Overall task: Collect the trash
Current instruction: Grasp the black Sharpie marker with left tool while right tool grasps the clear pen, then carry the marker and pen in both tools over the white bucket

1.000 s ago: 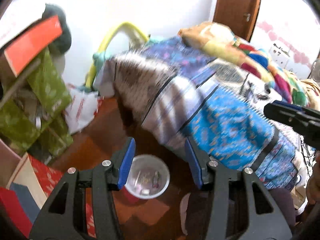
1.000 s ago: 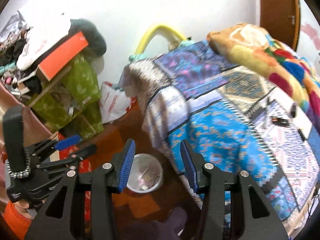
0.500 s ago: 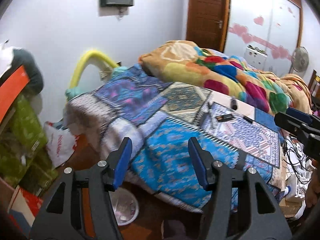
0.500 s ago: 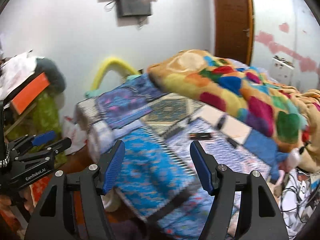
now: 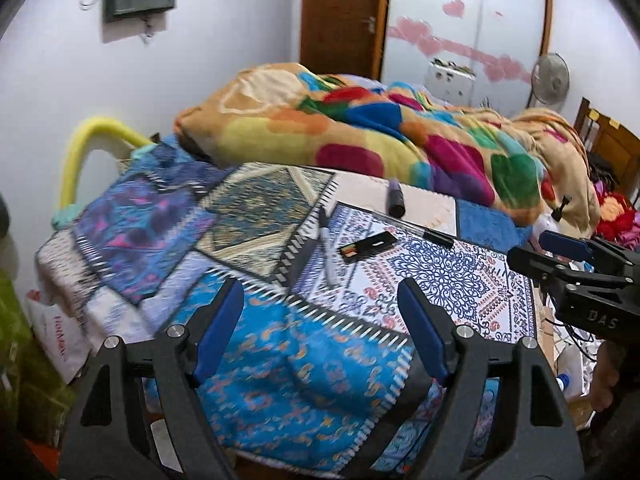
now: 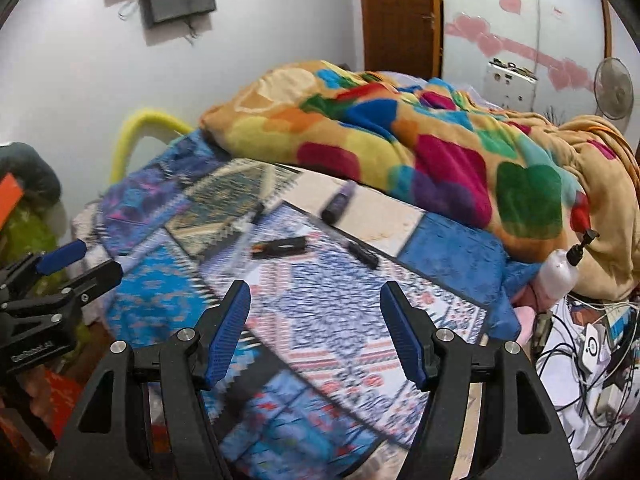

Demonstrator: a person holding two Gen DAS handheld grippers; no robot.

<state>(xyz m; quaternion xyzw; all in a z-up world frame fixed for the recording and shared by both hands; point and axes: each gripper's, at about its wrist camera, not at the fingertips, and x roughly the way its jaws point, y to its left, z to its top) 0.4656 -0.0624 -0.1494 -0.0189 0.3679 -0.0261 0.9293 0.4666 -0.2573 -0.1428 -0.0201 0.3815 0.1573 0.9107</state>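
Small items lie on the patterned bed cover [image 5: 440, 276]: a dark tube [image 5: 395, 198], a flat black wrapper with an orange end [image 5: 368, 246] and a black pen [image 5: 434, 236]. The right wrist view shows the same tube [image 6: 339, 201], wrapper [image 6: 280, 246] and a short black piece [image 6: 363, 255]. My left gripper [image 5: 319, 286] hovers over the bed's near corner, its jaws opening with nothing between them. My right gripper [image 6: 315, 286] stands open and empty above the cover, short of the items. Each gripper also shows at the edge of the other's view: the right gripper [image 5: 576, 256], the left gripper [image 6: 60, 264].
A bright multicoloured blanket [image 5: 360, 128] is heaped along the far side of the bed. A white pump bottle [image 6: 560, 272] and tangled cables [image 6: 592, 344] sit off the bed's right end. A white plastic bag [image 5: 60, 340] and a yellow arch [image 5: 80, 148] are at the left.
Both views have swung up from the floor and its clear cup of scraps to the bed top. The cup has left view. Both pairs of jaws stand wider.
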